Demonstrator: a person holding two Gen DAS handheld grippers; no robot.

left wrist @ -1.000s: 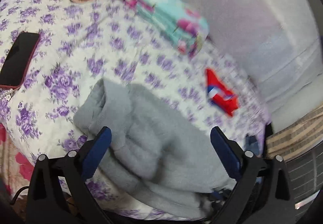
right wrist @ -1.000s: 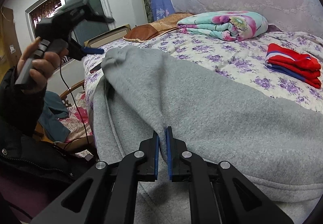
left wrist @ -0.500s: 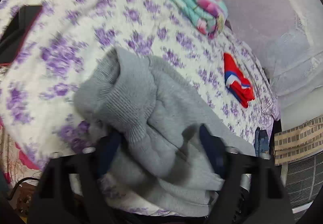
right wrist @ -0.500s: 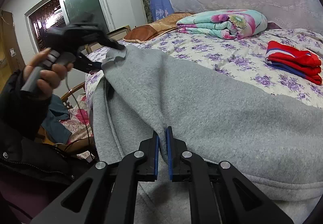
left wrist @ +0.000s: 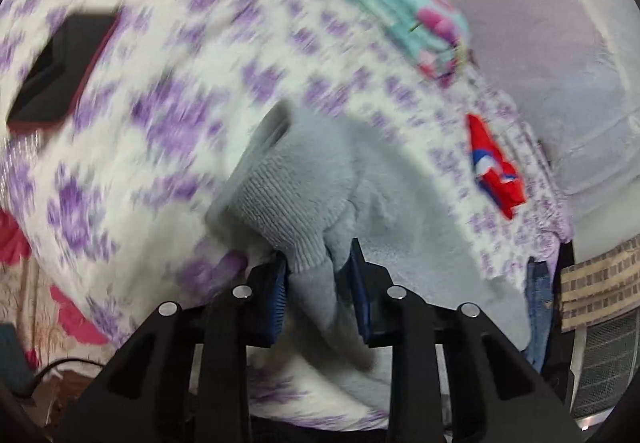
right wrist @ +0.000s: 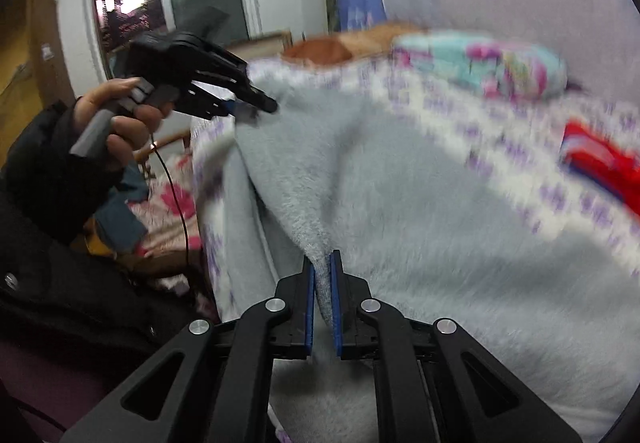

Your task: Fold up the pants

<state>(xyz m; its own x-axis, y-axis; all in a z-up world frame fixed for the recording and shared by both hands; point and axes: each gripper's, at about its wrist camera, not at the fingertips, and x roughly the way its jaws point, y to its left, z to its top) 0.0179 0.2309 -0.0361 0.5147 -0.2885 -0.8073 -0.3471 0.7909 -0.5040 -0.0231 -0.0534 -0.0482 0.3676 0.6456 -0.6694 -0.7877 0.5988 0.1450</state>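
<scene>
Grey fleece pants (left wrist: 400, 223) lie across the purple-flowered bed sheet (left wrist: 180, 63). My left gripper (left wrist: 318, 283) is down on their ribbed cuff (left wrist: 288, 203). Its jaws are closing, and the bunched cuff fills the gap between the blue pads. The right wrist view shows that left gripper (right wrist: 260, 109) in a person's hand (right wrist: 120, 115), its tips at the far corner of the pants (right wrist: 400, 223). My right gripper (right wrist: 322, 283) is shut on a raised fold of the grey cloth at the near edge.
A black phone (left wrist: 60, 71) lies on the sheet to the left. A folded teal quilt (left wrist: 400, 15) and a brown pillow (right wrist: 320, 49) sit at the head of the bed. A folded red garment (left wrist: 496, 167) lies to the right. The bed's edge runs just below the left gripper.
The left gripper dropped onto the cuff and its jaws went from wide apart to close around the cloth. The right gripper kept its grip and shifted slightly sideways.
</scene>
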